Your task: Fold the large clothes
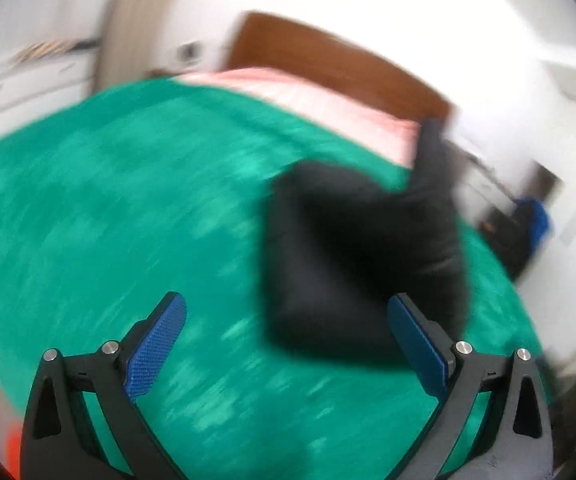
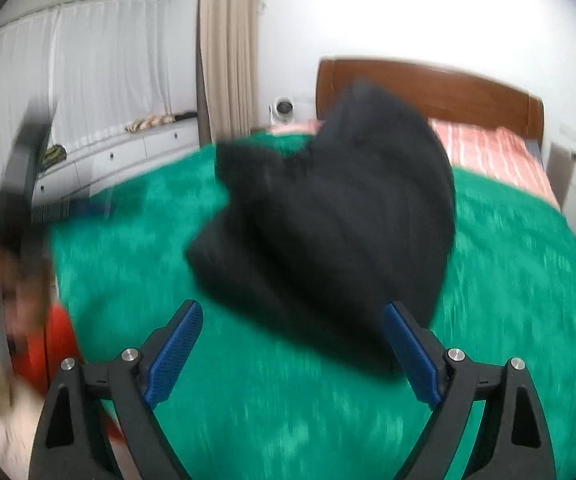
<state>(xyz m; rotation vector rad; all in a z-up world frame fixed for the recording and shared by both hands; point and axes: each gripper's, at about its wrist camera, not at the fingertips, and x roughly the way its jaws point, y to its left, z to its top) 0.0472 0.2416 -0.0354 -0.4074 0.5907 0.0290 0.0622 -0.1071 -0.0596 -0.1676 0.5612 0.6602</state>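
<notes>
A big green blanket [image 2: 508, 280] covers most of the bed [image 2: 496, 148], and a black piece of clothing [image 2: 328, 216] lies on top of it in a bunched heap. The pictures are smeared, so its edges look fuzzy.

The left gripper [image 1: 288, 340] is over the green blanket with its two blue pads [image 1: 155, 344] wide apart and nothing between them. From this side the black clothing [image 1: 352, 256] is in front and a bit to the right, close to the right pad, but I cannot tell if it touches. One thin dark part sticks up near the far side of the heap.

The right gripper [image 2: 292, 344] is wide apart too and holds nothing. The black heap sits just ahead of its blue pads [image 2: 175, 348].

At the head of the bed there is a pink striped sheet [image 1: 308, 96] and a brown wooden headboard [image 2: 440, 88]. A beige curtain [image 2: 227, 48] hangs by the white wall (with a thin white one beside it). Low white drawers [image 2: 127, 156] run under the window.
</notes>
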